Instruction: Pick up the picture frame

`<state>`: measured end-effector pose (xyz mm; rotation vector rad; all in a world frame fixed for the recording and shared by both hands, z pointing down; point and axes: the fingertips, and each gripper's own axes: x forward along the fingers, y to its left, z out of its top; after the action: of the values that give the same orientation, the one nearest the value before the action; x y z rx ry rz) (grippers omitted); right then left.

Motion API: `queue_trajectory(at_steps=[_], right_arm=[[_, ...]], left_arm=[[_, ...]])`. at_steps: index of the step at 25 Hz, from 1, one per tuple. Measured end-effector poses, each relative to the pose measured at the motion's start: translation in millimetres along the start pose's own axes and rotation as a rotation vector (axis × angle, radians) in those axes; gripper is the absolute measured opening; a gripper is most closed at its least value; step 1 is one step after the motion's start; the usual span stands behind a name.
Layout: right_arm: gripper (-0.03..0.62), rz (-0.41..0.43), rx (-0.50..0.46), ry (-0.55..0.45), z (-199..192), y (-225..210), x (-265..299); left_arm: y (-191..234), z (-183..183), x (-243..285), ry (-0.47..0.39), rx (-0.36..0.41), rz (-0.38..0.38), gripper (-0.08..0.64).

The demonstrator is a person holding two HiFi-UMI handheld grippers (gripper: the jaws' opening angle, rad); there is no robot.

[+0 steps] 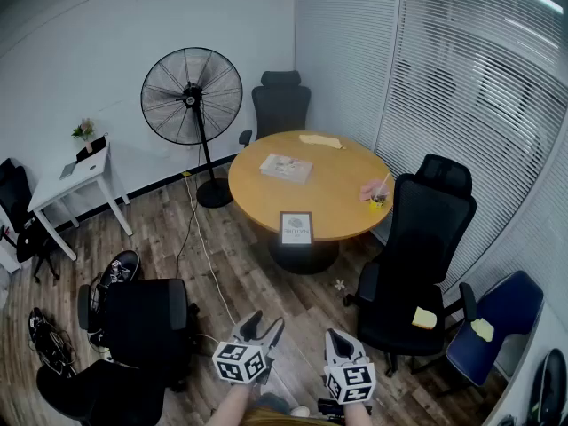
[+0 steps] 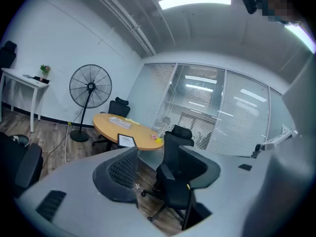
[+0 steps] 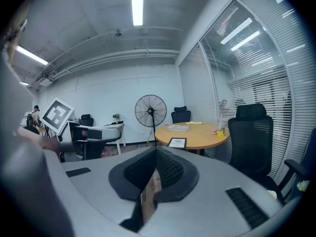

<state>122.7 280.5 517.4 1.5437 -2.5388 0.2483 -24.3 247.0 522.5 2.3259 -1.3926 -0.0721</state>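
Observation:
The picture frame (image 1: 295, 228), dark-edged with a pale print, stands upright at the near edge of the round wooden table (image 1: 333, 204). It also shows small in the left gripper view as the frame (image 2: 126, 140) and in the right gripper view as the frame (image 3: 177, 142). Both grippers hang low at the bottom of the head view, far short of the table. My left gripper (image 1: 265, 321) is open with nothing between its jaws, and through the gap (image 2: 158, 154) a black chair shows. My right gripper (image 1: 337, 335) is shut and empty, its fingertips meeting (image 3: 156, 150).
A book (image 1: 286, 168), a yellow cup with a straw (image 1: 378, 199) and a paper (image 1: 320, 140) lie on the table. Black office chairs (image 1: 417, 264) ring it. A standing fan (image 1: 191, 96), its cable on the wood floor, a white side table (image 1: 75, 180) and a blue chair (image 1: 497, 322) stand around.

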Motion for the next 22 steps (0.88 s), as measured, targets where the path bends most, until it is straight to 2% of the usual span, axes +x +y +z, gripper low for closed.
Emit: queue_trajectory(at_steps=[7, 12, 17, 22], right_arm=[[0.013, -0.033, 0.066, -0.002, 5.2, -3.7, -1.6], [0.012, -0.03, 0.071, 0.01, 2.3, -13.3, 8.7], [0.014, -0.035, 0.075, 0.022, -2.7, -28.4, 34.5], [0.013, -0.052, 0.075, 0.043, 0.4, -54.2, 86.6]], left_arm=[[3.8, 4.5, -7.7, -0.005, -0.013, -0.006, 0.264], [10.6, 4.8, 1.8, -0.013, -0.051, 0.004, 0.264], [23.2, 6.7, 27.9, -0.017, -0.061, -0.006, 0.262], [54.5, 19.5, 79.6, -0.008, -0.084, -0.012, 0.262]])
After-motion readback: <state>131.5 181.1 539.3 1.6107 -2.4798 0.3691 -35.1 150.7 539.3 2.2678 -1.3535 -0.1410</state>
